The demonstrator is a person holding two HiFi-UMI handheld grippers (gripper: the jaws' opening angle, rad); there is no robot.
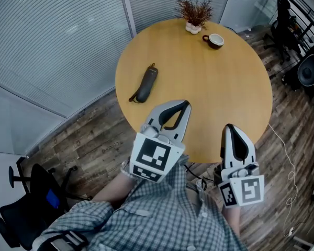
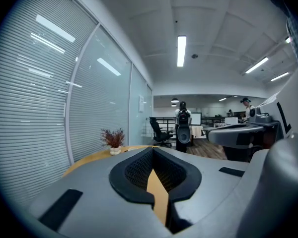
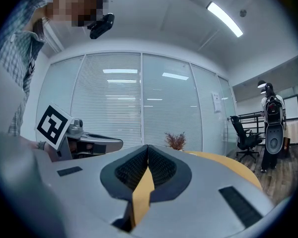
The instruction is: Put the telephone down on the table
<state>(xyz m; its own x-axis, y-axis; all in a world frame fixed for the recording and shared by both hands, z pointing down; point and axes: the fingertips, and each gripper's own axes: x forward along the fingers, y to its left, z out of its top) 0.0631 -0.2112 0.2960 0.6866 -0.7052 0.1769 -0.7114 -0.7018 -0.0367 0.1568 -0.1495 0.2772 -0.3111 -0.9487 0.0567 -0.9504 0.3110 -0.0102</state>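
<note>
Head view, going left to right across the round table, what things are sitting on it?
telephone → potted plant → cup

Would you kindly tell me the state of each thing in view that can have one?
telephone: lying flat on the table, not held.
left tongs: shut, empty.
right tongs: shut, empty.
cup: upright on the table.
potted plant: upright by the table's far edge.
</note>
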